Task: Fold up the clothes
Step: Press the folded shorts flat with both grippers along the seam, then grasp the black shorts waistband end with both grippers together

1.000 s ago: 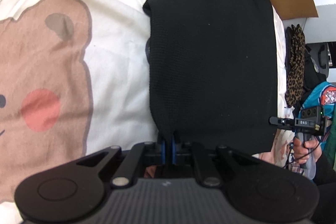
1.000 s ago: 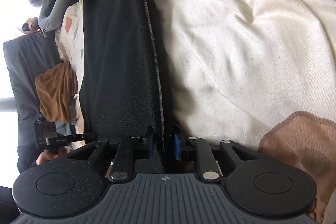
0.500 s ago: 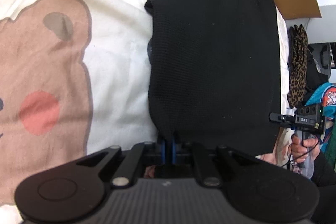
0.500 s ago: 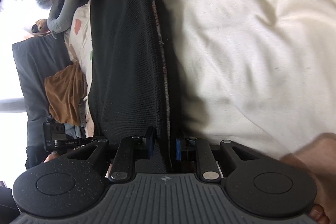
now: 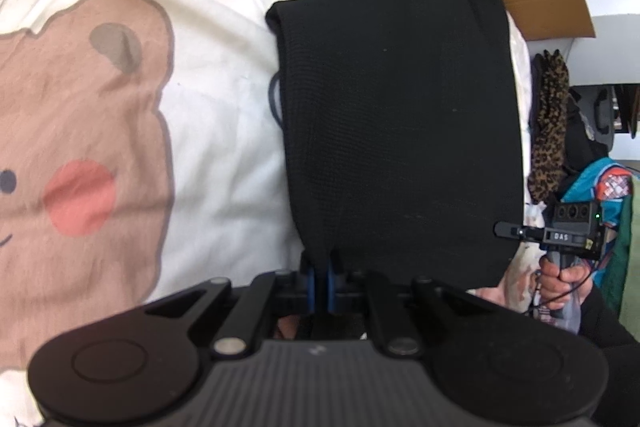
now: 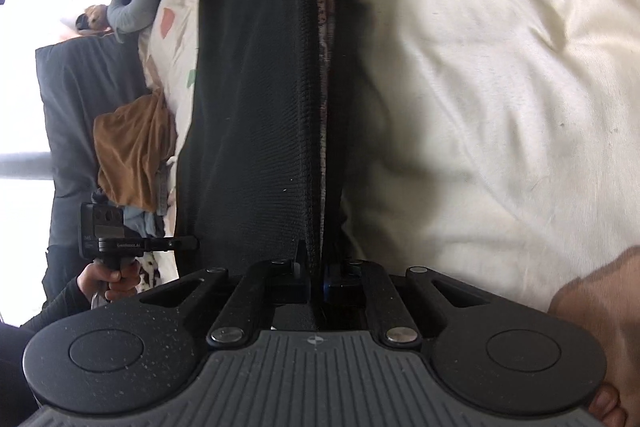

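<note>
Both tools, left tool (image 5: 320, 277) and right tool (image 6: 314, 273), pinch the black garment (image 5: 400, 115) edge ahead

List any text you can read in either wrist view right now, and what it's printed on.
"DAS": white label on the right tongs' camera mount, in the left wrist view.
Pale lettering on the left tongs' mount bar, in the right wrist view: too blurred to read.
Nothing readable on the black garment or the bear-print sheet.

Your left gripper (image 5: 320, 273) has its blue-padded fingers pinched together on the black knit garment (image 5: 400, 115). Your right gripper (image 6: 316, 273) is likewise clamped on that garment's edge, and your bare hand (image 5: 560, 277) wraps its handle.
</note>
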{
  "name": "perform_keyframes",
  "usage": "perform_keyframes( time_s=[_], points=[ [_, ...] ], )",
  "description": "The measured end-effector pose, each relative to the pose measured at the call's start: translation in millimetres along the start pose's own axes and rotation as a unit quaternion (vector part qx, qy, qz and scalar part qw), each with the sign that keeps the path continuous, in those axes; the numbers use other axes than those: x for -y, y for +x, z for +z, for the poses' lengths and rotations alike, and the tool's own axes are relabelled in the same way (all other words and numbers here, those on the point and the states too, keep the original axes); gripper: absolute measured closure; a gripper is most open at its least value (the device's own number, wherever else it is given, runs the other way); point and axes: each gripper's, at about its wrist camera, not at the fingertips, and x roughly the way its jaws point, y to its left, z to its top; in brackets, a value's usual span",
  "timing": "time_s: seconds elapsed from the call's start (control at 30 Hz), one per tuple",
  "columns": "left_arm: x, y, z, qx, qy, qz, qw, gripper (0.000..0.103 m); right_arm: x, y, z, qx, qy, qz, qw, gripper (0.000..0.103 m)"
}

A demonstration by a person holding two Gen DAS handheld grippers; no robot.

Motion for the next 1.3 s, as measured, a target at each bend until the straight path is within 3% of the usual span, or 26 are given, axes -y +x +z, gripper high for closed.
perform_keyframes(
  time_s=[0.33, 0.4, 0.73, 0.97, 1.3],
  points=[
    [14.2, -7.8, -1.8, -0.020, 0.003, -0.018, 0.9996, 0.097, -23.3, -13.7, -17.1, -0.027, -0.026, 0.010, 0.999, 0.101],
    [-13.9, -16.4, -15.9, -0.025, 0.005, -0.018, 0.9995, 0.097, -26.7, -16.1, -23.3, -0.037, -0.032, 0.011, 0.999, 0.101],
    [-37.3, -30.7, -64.4, -0.053, -0.003, -0.029, 0.9982, 0.097, -37.5, -32.8, -58.5, -0.073, -0.040, 0.015, 0.996, 0.101],
    [-44.3, -52.6, -64.3, -0.031, -0.011, -0.040, 0.9987, 0.097, -38.0, -35.2, -59.9, -0.055, -0.036, 0.013, 0.998, 0.100],
    [-37.2, -102.7, -38.2, 0.025, 0.032, -0.045, 0.9982, 0.097, -43.3, -46.0, -40.9, -0.014, -0.043, 0.018, 0.999, 0.100]
  ],
)
